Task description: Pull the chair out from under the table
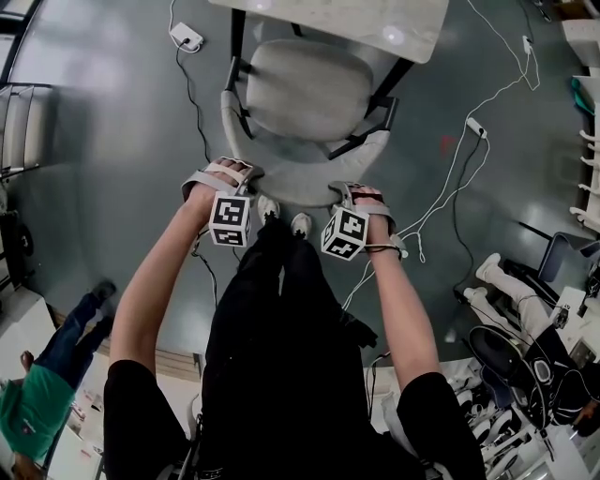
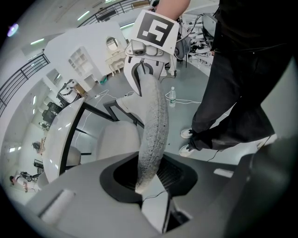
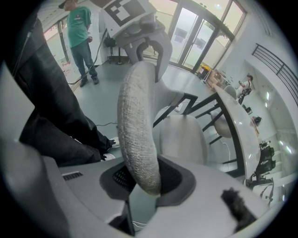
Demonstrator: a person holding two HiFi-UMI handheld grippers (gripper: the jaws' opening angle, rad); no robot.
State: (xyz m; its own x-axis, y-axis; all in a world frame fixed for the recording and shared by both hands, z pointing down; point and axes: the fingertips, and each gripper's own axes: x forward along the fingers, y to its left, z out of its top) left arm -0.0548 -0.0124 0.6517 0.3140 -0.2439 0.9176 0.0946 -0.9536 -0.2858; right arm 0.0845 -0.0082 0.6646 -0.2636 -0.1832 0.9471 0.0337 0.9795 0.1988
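A grey upholstered chair (image 1: 309,89) on a black frame stands with the far part of its seat under the white table (image 1: 375,28). Its curved backrest (image 1: 300,173) faces me. My left gripper (image 1: 223,176) is shut on the left part of the backrest's top edge. My right gripper (image 1: 354,195) is shut on the right part. In the left gripper view the padded backrest edge (image 2: 152,135) runs up from between my left gripper (image 2: 149,186) jaws to the other gripper. The right gripper view has the backrest (image 3: 137,135) clamped in my right gripper (image 3: 145,186).
White cables and a power strip (image 1: 187,37) lie on the grey floor around the chair. My own legs and shoes (image 1: 281,214) stand right behind the backrest. A person in a green shirt (image 1: 28,412) stands at the lower left. Another person (image 1: 525,309) sits at the right.
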